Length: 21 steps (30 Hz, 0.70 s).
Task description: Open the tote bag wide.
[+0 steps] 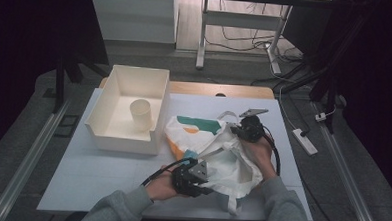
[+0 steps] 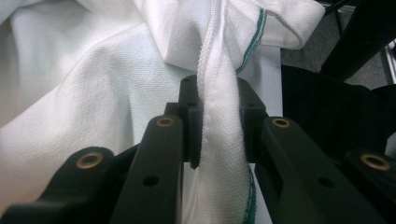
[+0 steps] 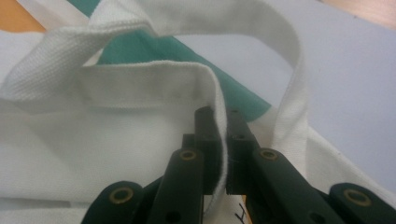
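While both grippers clamp cloth, tote bag lies crumpled on surface. Left gripper fingers pinch bunched fold; right gripper fingers shut on rim hem. Soft, light, floppy: hold hems. Box beyond.
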Available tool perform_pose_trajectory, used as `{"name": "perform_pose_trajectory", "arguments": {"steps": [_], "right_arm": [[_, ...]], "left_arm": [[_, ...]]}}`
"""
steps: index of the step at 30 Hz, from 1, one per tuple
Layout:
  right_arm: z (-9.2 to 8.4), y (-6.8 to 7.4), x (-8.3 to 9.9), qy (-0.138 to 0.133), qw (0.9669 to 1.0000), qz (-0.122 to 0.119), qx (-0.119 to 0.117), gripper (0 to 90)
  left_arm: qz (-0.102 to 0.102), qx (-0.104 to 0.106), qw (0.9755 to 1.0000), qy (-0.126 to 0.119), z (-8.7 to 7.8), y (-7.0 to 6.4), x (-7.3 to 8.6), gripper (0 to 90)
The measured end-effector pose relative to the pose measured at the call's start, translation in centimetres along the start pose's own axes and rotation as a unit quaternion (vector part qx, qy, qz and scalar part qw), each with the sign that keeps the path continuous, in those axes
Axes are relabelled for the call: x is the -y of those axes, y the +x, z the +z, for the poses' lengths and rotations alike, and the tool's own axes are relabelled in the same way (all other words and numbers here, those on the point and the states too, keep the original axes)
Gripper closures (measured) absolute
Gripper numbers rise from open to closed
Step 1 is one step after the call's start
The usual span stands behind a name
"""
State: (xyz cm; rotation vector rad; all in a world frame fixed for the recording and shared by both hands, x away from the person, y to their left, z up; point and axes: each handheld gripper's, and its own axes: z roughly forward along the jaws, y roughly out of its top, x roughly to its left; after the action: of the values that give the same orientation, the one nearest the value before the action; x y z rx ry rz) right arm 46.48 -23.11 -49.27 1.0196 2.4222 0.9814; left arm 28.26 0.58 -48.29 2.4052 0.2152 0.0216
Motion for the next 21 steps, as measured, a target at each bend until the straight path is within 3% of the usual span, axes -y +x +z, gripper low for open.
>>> {"name": "perform_pose_trajectory", "arguments": {"steps": [4,8,13,16,21], "right_arm": [[-1.1,0.1,-0.3,-0.014,0.9999,0.005,-0.002,84.1],[-2.4,0.4,-0.6,-0.03,0.9994,0.003,-0.017,67.7],[-4.7,1.3,-0.9,-0.067,0.9976,-0.001,-0.017,52.9],[-6.3,1.8,-1.2,-0.09,0.9958,-0.006,-0.019,50.5],[-8.0,2.8,-1.0,-0.101,0.9944,-0.018,-0.029,49.4]], "left_arm": [[0.0,-0.005,1.0,-0.004,-0.1,-0.1,0.0,74.4],[0.005,-0.02,0.9997,-0.012,-0.3,-0.3,-0.1,65.3],[-0.002,-0.033,0.9991,-0.026,-1.1,-0.5,-0.4,51.9],[-0.003,-0.036,0.9986,-0.038,-1.7,-0.8,-0.6,45.8],[-0.019,-0.043,0.9974,-0.054,-3.0,-0.7,-1.0,39.5]]}}
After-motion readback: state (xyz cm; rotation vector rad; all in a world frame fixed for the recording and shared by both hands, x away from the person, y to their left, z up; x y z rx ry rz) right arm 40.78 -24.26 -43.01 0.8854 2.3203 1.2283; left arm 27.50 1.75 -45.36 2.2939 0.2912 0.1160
